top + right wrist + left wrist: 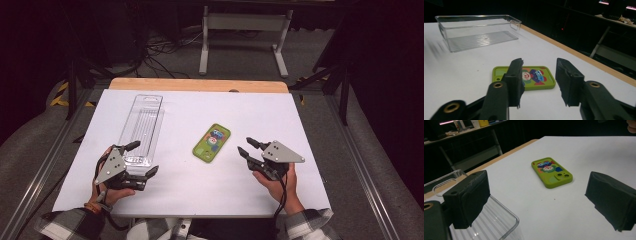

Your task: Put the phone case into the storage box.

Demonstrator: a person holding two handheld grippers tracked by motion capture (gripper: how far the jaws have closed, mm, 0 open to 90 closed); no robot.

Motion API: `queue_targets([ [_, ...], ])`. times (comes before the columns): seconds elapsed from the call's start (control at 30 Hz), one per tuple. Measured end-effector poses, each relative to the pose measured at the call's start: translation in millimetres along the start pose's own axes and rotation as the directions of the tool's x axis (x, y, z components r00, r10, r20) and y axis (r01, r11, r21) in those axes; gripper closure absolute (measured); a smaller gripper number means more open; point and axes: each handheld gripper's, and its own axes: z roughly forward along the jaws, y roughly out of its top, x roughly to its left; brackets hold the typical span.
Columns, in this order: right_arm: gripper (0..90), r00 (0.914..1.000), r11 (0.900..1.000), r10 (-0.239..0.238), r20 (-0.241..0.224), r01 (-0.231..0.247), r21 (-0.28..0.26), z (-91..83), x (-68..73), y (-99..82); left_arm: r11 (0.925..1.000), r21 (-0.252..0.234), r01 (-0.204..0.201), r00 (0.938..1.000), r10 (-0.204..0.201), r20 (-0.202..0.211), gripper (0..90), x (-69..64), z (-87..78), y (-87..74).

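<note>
- green phone case (212, 143) with a clown picture lies flat on the white table (200, 190), near the middle, a little toward the person's right side.
- clear plastic tray (141, 128), long and narrow, lies on the left part of the table, well apart from the phone case; it holds nothing.
- left gripper (145, 160) is at the near end of the tray; its jaws are released and stand wide, one beside the tray's near corner and one toward the person, with nothing between the pads.
- in the left gripper view one black pad hangs over the ribbed bottom of the tray (496, 225), and the phone case (552, 172) lies farther away between the two jaws, not touched.
- right gripper (247, 146) is just beside the phone case, on its right, and points to it; its jaws are half open and grasp nothing.
- in the right gripper view the phone case (534, 77) lies just in front of the jaw tips, partly behind the left jaw; i cannot tell if that jaw touches it.
- person's hands hold both grippers near the front edge of the table.
</note>
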Motion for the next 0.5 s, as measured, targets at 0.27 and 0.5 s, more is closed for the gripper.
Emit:
queue_targets([
  [0.27, 90.0, 0.9990, 0.9992, 0.037, -0.026, -0.037, 0.017, 20.6, -13.5, 12.1, 0.9999, 0.017, -0.001, 1.0000, 0.001, -0.002, 6.0, -1.0, 0.2, -1.2],
  [0.5, 90.0, 0.9988, 0.9942, 0.044, -0.020, -0.042, 0.099, 70.6, -31.0, 25.0, 0.9995, 0.031, 0.006, 1.0000, -0.006, 0.004, 6.2, -0.9, 1.0, -3.4],
])
